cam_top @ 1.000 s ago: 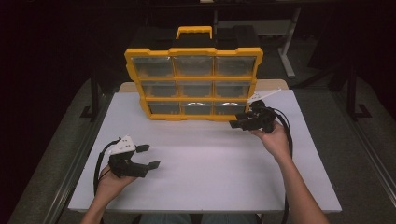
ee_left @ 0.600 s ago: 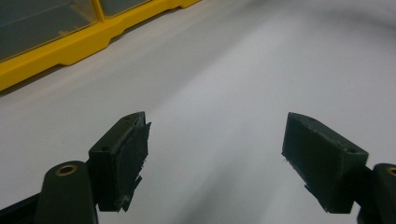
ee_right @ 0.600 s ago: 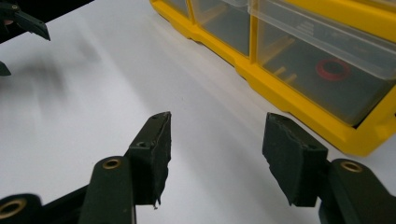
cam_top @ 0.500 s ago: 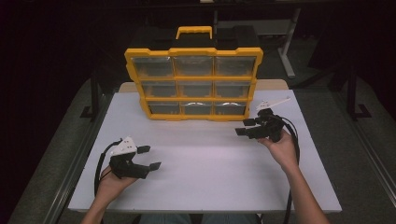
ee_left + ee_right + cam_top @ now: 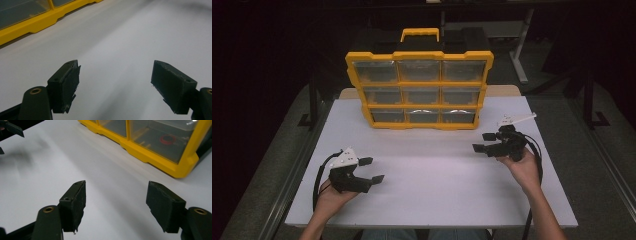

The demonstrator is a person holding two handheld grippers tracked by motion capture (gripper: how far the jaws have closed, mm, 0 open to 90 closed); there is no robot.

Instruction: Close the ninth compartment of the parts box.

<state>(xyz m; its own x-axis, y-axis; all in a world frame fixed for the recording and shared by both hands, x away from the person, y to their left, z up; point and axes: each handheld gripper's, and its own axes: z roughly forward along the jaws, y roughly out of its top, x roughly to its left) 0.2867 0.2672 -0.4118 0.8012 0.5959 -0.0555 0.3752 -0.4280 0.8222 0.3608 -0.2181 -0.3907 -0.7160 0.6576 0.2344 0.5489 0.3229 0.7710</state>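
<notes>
A yellow organiser case with clear compartment lids and a top handle stands upright at the back of the white table. Its lower edge shows in the left gripper view and in the right gripper view, where a red ring lies behind one clear lid. My left gripper is open near the front left, with nothing between its jaws. My right gripper is open at the right, in front of the case's right corner, also holding nothing.
Dark floor and black table legs surround the table. A beige board shows behind the case. The left gripper's jaw tip appears far off in the right gripper view. Cables trail from both grippers towards the front edge.
My right gripper has drawn back from the case's lower right corner, towards the front and right. The left gripper has stayed in place.
</notes>
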